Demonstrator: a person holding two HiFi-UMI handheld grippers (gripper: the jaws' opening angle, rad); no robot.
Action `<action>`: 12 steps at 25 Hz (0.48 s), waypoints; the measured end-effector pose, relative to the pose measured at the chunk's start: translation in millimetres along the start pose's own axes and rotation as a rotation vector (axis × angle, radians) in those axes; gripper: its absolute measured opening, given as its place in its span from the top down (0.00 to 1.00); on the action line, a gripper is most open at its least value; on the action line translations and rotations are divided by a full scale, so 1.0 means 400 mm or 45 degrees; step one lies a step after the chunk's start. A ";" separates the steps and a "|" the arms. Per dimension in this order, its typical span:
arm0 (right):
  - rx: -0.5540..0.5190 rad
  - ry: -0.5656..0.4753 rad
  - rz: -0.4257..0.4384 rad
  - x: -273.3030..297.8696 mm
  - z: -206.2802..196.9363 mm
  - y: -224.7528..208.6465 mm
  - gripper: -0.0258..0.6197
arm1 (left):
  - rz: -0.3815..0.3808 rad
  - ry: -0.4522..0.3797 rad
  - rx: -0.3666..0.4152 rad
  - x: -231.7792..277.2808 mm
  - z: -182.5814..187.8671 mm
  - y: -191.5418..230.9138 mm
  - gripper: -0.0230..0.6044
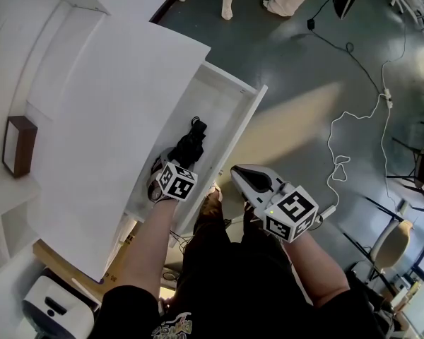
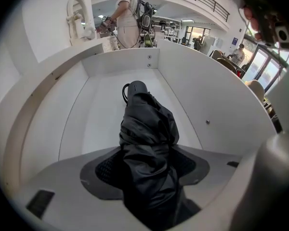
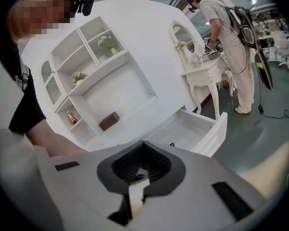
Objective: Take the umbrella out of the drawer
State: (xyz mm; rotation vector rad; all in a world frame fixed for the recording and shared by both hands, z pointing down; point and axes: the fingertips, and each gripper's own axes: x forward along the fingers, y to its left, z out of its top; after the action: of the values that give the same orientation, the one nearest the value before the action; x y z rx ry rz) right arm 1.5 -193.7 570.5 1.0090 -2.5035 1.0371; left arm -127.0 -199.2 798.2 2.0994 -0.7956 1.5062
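Left claw (image 1: 175, 167) (image 2: 145, 174) is clenched on the black folded cloth umbrella (image 1: 189, 143) (image 2: 147, 129), near its 6 o'clock end. The bunched cloth fills the gap between the jaws. The umbrella is not out yet. It lies inside the open white wooden drawer (image 1: 244, 122) (image 2: 207, 95), with its round handle end (image 2: 137, 88) pointing to 12 o'clock, toward the back wall.

The right claw (image 1: 242, 174) (image 3: 142, 170) is squeezed closed on nothing. It hangs outside the drawer, at about 3 o'clock from the left claw, over the grey floor (image 1: 304, 83).

Here is what could go wrong. The cloth looks soft and slippery. I cannot tell if the jaws pinch the hard stick inside or only the loose cloth. If it is only cloth, the umbrella could slide down and drop back into the drawer.

A thin black strap loop (image 2: 124, 94) sits by the handle end. It could catch on the drawer wall.

The flat white cabinet top (image 1: 113, 119) hangs over the drawer at 9 o'clock. A quick pull that way could bump the umbrella and knock it loose. A slow lift toward 3 o'clock seems safer.
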 end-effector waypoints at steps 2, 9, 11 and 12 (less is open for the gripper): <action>0.001 0.002 0.000 -0.006 -0.006 0.000 0.96 | -0.007 0.006 -0.003 0.003 0.000 0.000 0.52; 0.002 0.001 0.001 -0.022 -0.019 0.006 0.96 | -0.039 0.002 -0.020 0.007 -0.001 0.001 0.50; -0.002 -0.001 0.002 -0.023 -0.018 0.009 0.96 | -0.036 0.000 -0.016 0.006 -0.001 0.003 0.50; -0.004 -0.002 0.002 -0.025 -0.017 0.010 0.96 | -0.035 -0.002 -0.012 0.005 -0.001 0.004 0.50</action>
State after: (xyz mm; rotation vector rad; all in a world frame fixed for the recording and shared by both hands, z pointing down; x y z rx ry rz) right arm 5.8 -182.0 568.7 1.0079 -2.5070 1.0331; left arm -127.7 -200.4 800.1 2.0965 -0.7697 1.4832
